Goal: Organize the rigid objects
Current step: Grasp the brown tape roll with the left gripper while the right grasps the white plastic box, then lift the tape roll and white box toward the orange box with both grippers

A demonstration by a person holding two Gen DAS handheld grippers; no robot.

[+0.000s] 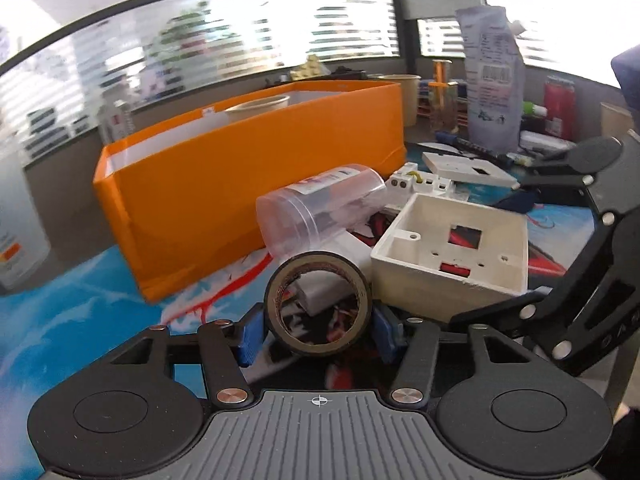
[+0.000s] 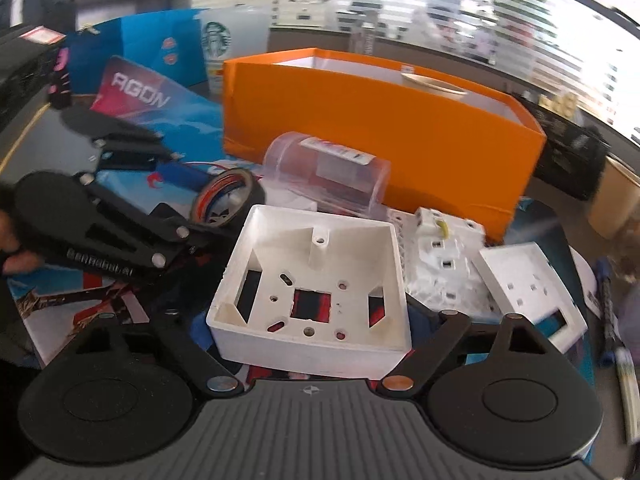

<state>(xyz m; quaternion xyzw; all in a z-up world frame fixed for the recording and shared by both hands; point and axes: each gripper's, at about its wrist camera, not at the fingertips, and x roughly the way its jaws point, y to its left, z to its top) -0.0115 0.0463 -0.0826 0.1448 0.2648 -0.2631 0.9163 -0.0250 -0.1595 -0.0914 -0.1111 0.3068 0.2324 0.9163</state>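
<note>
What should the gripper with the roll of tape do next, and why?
Probably lift the tape roll and carry it toward the orange box. The left gripper has its blue pads against both sides of the roll, and the open-topped box stands just beyond, already holding a bowl.

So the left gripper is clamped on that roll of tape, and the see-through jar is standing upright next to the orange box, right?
Not quite. The left gripper does hold the roll of tape, but the see-through jar lies on its side beside the orange box, not upright. The left wrist view shows it plainly, and the right wrist view agrees.
</note>
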